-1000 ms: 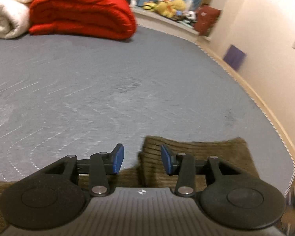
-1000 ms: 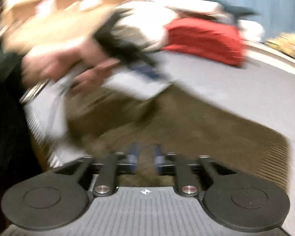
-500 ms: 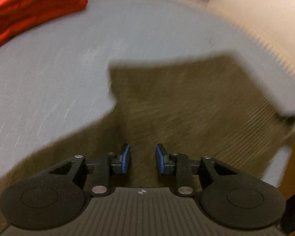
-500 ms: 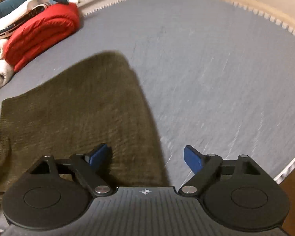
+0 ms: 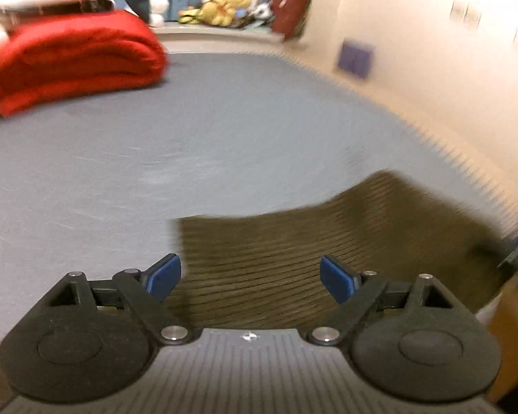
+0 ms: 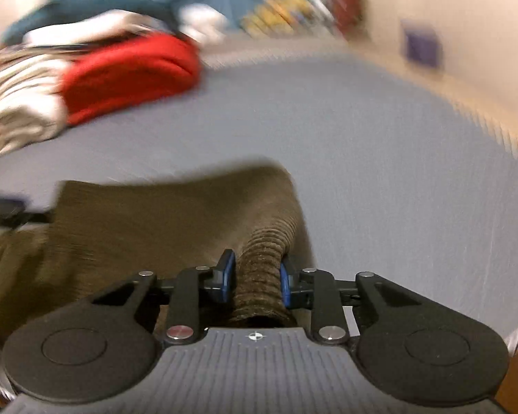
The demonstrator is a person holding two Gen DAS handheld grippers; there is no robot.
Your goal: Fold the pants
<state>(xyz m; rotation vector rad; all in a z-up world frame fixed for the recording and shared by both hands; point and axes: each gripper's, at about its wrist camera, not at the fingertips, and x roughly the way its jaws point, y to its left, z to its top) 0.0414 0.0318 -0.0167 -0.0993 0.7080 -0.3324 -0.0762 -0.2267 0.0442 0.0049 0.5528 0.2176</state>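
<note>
Pants (image 6: 162, 227), brown and ribbed, lie on the grey bed (image 5: 155, 158). Your right tongs (image 6: 255, 281) are closing on a bunched fold of them. Your left tongs (image 5: 250, 277) are opening above the cloth, gripping nothing.
</note>
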